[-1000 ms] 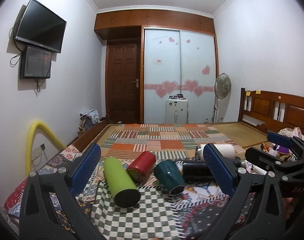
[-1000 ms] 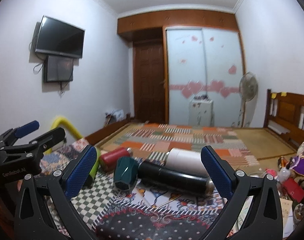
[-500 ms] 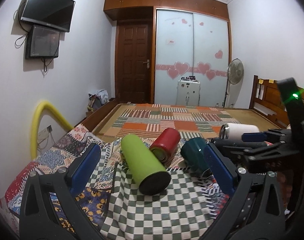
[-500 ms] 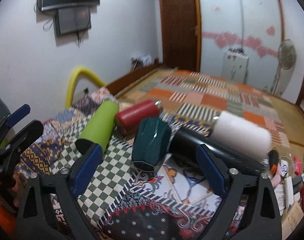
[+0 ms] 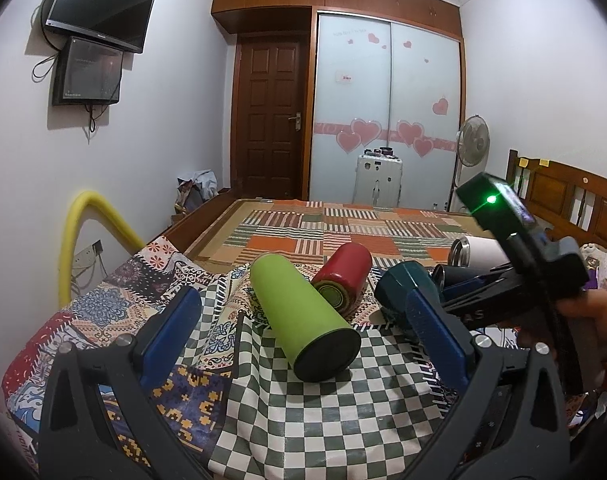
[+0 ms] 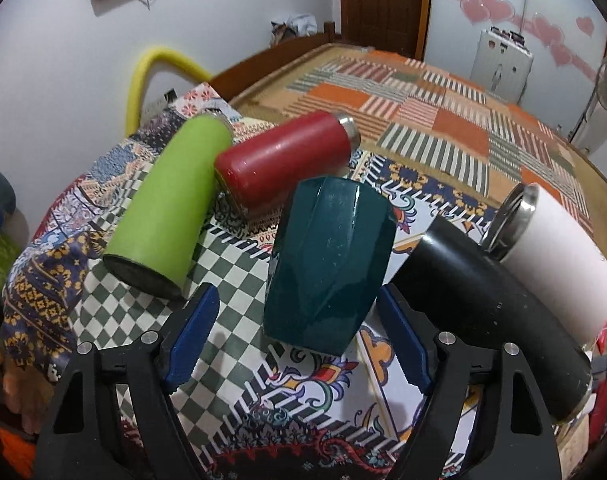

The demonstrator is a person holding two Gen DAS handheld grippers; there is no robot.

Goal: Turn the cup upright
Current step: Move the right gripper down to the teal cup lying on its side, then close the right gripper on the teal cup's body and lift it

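Teal cup [image 6: 327, 268] lies on its side, centre frame, ungrasped; right gripper [image 6: 299, 344] wide, left gripper [image 5: 303, 344] wide, both empty. Flip not started.

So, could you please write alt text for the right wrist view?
The open right tongs frame a dark green faceted cup lying on its side on a patterned cloth. Around it lie a lime bottle, a red bottle, a black bottle and a white tumbler.

On the bed's patterned cloth [image 6: 239, 264] lie green [image 6: 169, 204], red [image 6: 281, 162], black [image 6: 491, 312] and white [image 6: 559, 256] flasks and a teal cup [image 6: 329, 260].
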